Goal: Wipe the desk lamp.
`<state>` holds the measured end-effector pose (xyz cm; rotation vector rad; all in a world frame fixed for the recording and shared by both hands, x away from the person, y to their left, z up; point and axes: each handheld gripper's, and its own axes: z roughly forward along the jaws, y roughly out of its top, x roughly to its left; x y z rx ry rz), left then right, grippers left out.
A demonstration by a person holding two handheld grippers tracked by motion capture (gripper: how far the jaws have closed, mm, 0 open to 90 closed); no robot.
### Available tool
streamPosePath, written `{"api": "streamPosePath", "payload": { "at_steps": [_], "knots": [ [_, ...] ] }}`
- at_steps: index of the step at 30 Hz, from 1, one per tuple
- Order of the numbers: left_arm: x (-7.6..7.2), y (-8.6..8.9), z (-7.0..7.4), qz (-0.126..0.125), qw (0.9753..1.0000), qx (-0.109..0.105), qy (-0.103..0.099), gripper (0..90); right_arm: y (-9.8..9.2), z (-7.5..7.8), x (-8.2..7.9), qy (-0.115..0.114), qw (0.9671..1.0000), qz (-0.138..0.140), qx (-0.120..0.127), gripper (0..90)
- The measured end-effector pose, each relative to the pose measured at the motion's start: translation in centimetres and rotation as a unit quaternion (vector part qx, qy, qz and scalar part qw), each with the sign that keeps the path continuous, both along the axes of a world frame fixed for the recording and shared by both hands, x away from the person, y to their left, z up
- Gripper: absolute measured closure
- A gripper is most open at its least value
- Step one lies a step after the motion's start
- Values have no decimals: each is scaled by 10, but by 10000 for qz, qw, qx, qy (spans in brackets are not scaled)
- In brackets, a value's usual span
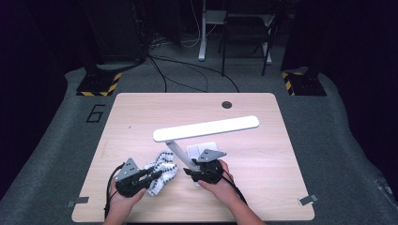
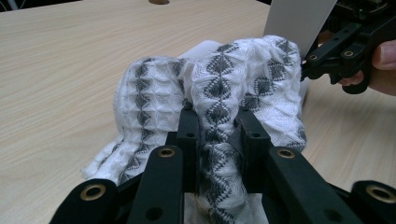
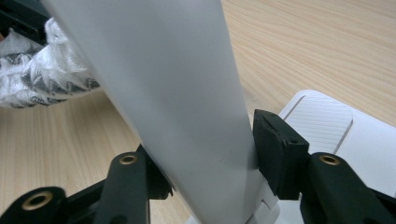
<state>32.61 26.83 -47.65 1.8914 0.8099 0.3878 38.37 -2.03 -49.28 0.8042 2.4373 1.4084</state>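
- Two things in hand: a white cloth (image 1: 162,172) with grey zigzag bands and a white desk lamp (image 1: 206,129).
- Cloth bunched on the near-left part of the wooden table (image 1: 141,117), just left of the lamp's slanted arm (image 1: 180,157).
- Pinched by the left gripper (image 2: 217,135), jaws narrow, a fold of knit squeezed between them and the rest heaped up in front in the left gripper view.
- Lamp near the table's middle, flat white base (image 3: 336,126) on the wood, long light bar (image 1: 206,128) held level above it.
- Clamped at the lower arm by the right gripper (image 3: 210,154), jaws closed against both sides of the white arm, right at the base.
- Both grippers near each other at the table's near edge, cloth between them, close to the lamp arm.
- Small dark round hole (image 1: 226,104) near the far edge of the table.
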Motion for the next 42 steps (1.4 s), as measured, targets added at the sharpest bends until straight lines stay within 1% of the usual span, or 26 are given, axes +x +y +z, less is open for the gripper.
{"api": "streamPosePath", "payload": {
  "at_steps": [1,2,4,5,7,8,9,10,12,14,18,20,21,23,24,29,31,32,33,34,37,38,39,40,41,42],
  "knots": [
    [0,-1,-1,23,10000,-20,-28,745,-1,0,1,-26,9999,97,-27,444],
    [0,-1,-1,26,10000,-22,-32,745,-2,0,0,-59,9999,76,-31,431],
    [0,0,0,-1,10000,0,-3,745,-4,0,0,-179,9997,170,-13,421],
    [0,0,0,5,10000,-5,2,744,-5,1,-1,-145,9997,184,14,418],
    [0,0,0,13,10000,-18,1,744,-9,3,-2,-218,9996,187,18,417],
    [0,-1,-1,46,10000,-40,-42,744,-10,3,-3,-203,9996,191,45,417],
    [0,0,0,5,10000,-14,-6,744,-11,4,-3,-204,9996,201,28,418],
    [0,0,0,26,10000,-27,-25,744,-12,4,-3,-253,9994,241,23,419],
    [0,1,1,11,10000,-21,-16,744,-14,5,-5,-245,9994,247,30,424],
    [0,1,1,14,10000,-13,-14,744,-16,7,-6,-315,9992,253,34,425],
    [0,2,1,11,10000,-4,-27,744,-19,10,-9,-332,9989,317,11,466],
    [0,1,1,23,10000,-23,-17,744,-22,12,-10,-388,9987,332,54,474],
    [0,1,1,19,10000,-20,-18,744,-23,12,-11,-360,9987,356,63,490],
    [0,1,1,24,10000,-31,-18,744,-23,13,-10,-416,9983,415,54,520],
    [0,1,1,22,10000,-40,-17,744,-22,13,-11,-358,9985,419,68,535],
    [0,1,1,30,10000,-48,-25,744,-15,14,-11,-424,9982,425,9,528],
    [0,1,1,13,10000,-14,-39,743,-11,15,-9,-483,9980,404,-19,516],
    [0,1,1,3,10000,-20,-34,744,-10,14,-8,-510,9977,437,-33,509],
    [0,1,1,0,10000,-25,-33,743,-8,14,-7,-473,9981,399,-7,504],
    [0,1,1,1,10000,-24,-36,743,-7,14,-6,-467,9980,431,-2,500],
    [0,1,1,46,9999,-78,-67,743,-3,14,-2,-376,9985,401,41,493],
    [0,2,1,48,9999,-76,-76,743,-2,13,-1,-339,9987,374,52,492],
    [0,3,2,8,10000,-56,-41,743,-1,13,1,-299,9987,397,83,490],
    [1,4,2,-9,10000,-32,-74,743,0,13,2,-293,9988,388,75,481],
    [0,3,1,59,9999,-97,-73,743,1,13,3,-242,9990,355,108,468],
    [0,3,1,42,9999,-109,-61,742,2,13,4,-231,9991,341,89,462]
  ]
}}
